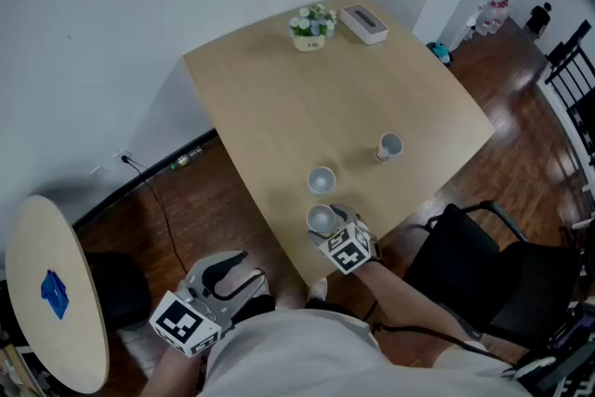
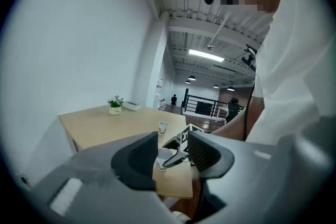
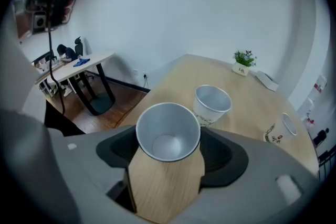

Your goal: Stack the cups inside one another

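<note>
The grasp looks made: the right gripper (image 3: 169, 150) pinches a white paper cup with a silvery inside (image 3: 168, 134) at the light wooden table's (image 1: 279, 98) near edge, the left gripper (image 2: 173, 157) hangs spread and empty, and next comes lifting it squarely into the matching upright cup (image 3: 212, 103) just beyond.

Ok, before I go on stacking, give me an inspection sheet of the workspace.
Surface: light wooden table.
Job's things: three cups, all separate and upright; near cup at the table's front edge, middle cup just behind it, far cup off to the right.
Clutter: potted plant and white box at the far edge.
Grippers: right gripper fingers closed on the near cup; left gripper open, empty, held off the table.
Cables: black cable on the floor by the wall.
Surroundings: round side table, black chair, wooden floor.
</note>
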Tool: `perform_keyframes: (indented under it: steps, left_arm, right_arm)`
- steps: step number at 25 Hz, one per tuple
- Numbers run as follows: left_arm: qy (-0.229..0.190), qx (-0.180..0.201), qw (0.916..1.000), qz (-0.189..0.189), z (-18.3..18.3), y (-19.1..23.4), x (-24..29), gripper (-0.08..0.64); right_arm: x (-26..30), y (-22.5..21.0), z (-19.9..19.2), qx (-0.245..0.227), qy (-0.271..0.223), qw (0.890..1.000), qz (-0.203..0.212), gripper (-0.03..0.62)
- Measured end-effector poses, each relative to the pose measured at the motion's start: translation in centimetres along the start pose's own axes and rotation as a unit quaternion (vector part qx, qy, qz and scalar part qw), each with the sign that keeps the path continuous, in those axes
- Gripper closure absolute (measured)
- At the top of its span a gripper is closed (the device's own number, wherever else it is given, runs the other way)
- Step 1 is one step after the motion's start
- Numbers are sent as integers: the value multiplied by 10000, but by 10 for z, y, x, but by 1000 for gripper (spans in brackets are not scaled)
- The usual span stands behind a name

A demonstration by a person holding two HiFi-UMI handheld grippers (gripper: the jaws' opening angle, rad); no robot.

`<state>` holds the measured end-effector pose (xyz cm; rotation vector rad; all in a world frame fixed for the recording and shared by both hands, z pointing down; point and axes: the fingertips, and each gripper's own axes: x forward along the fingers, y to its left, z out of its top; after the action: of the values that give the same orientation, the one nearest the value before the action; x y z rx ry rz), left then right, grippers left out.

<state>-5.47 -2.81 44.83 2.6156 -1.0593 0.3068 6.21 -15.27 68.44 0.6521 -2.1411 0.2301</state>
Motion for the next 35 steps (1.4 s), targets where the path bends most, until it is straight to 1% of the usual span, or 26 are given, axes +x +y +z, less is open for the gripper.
perform_keyframes:
  steps: [4, 6, 8, 11, 14, 17, 21, 27, 30, 35]
  left_arm:
    - [-40, 39, 9999, -92, 7, 29, -10, 371]
    - [-94, 18, 9998, -166, 9, 38, -11, 371]
    - [-168, 19, 9995, -261, 13, 42, -8, 372]
    - [-259, 62, 9988, -400, 17, 44, -3, 372]
    - [-306, 74, 9986, -432, 18, 46, -3, 371]
    - [-329, 42, 9987, -392, 17, 47, -6, 372]
    - [-300, -1, 9992, -260, 13, 50, -14, 371]
    - [-245, -92, 9996, -53, 9, 57, -21, 371]
    - [-230, -121, 9997, 15, 7, 57, -25, 371]
    - [-201, -125, 9997, 74, 5, 55, -27, 364]
  right_arm:
    - [-37, 6, 36, 158, -308, 9994, 60, 227]
    - [-57, 1, 56, 187, -405, 9990, -10, 229]
    - [-73, -13, 73, 193, -513, 9984, -170, 229]
    - [-81, -39, 91, 198, -665, 9967, -413, 229]
    - [-79, -55, 104, 299, -804, 9951, -487, 229]
    - [-72, -65, 109, 430, -873, 9940, -493, 229]
    - [-57, -71, 112, 489, -923, 9933, -486, 229]
    - [-29, -79, 106, 595, -899, 9932, -446, 229]
    - [-20, -81, 104, 675, -947, 9921, -471, 224]
    - [-10, -78, 98, 694, -949, 9923, -393, 221]
